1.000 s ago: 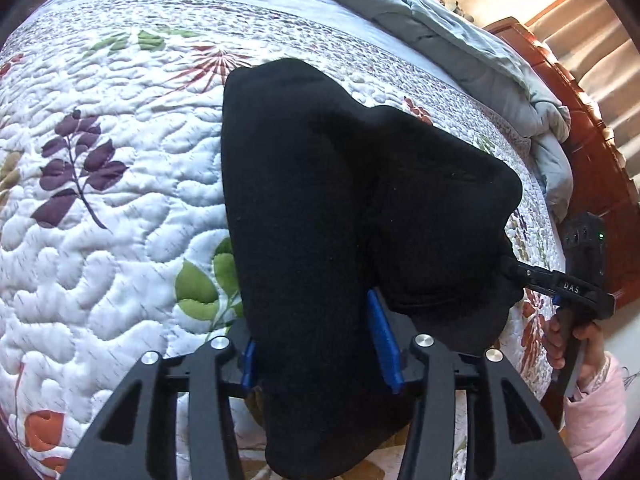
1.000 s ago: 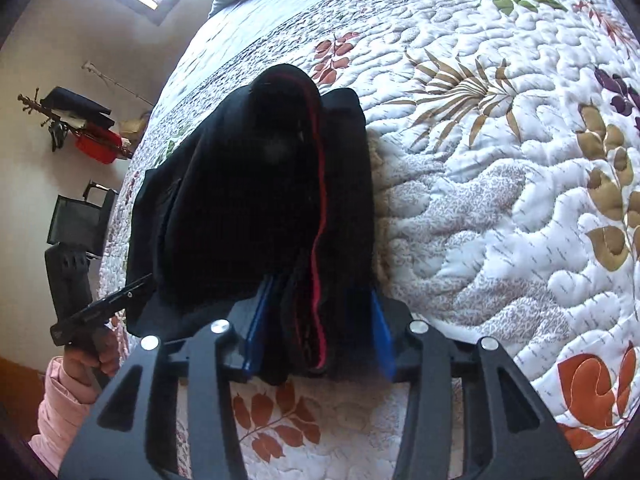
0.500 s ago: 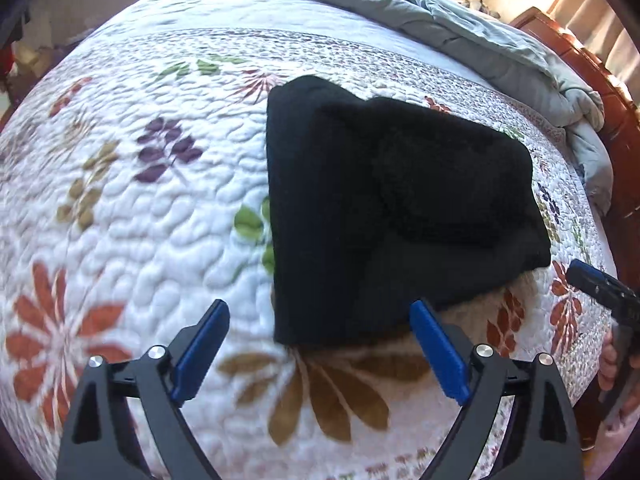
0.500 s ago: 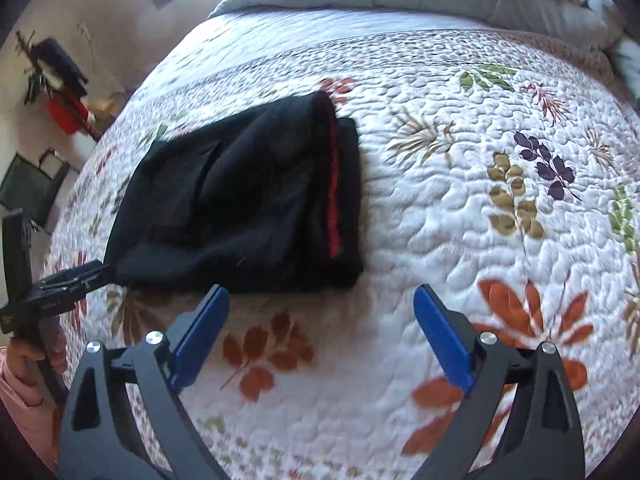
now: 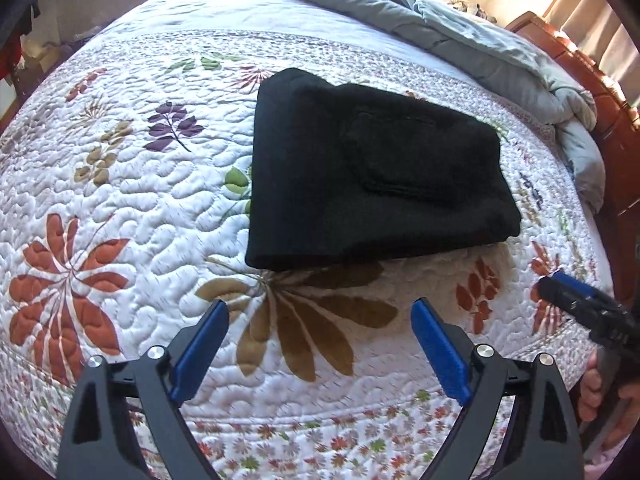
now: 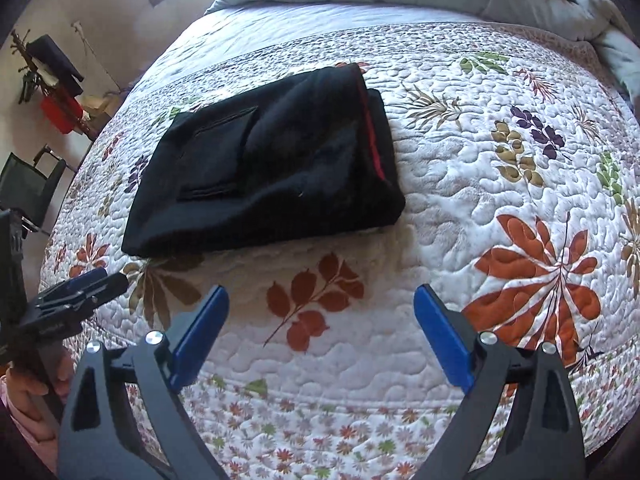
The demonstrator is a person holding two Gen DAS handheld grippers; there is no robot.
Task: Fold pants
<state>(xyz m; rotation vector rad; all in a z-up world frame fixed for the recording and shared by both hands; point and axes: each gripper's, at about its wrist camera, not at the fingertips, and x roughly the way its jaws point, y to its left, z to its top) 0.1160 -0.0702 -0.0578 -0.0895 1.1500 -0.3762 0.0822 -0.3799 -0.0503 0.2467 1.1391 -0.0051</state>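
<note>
Sunlight is being thrown across a quilt [image 5: 132, 208] patterned with leaves and flowers, which is covering the bed. Both grippers are being held above its near edge. The left gripper [image 5: 320, 344] is being held with its jaws spread wide, nothing between the blue pads, only quilt beneath. The right gripper [image 6: 322, 332] is likewise being held spread and empty. The pants [image 5: 372, 184], black and folded into a compact bundle, are lying flat on the quilt beyond both grippers, apart from them; a red stripe [image 6: 370, 120] is being shown along the fold in the right view. Nothing is lying between the jaws and the pants. Farther back, a grey duvet [image 5: 460, 36] is being left bunched at the head of the bed, beside a wooden headboard [image 5: 600, 92]. A dark chair [image 6: 28, 188] is standing by the wall.
</note>
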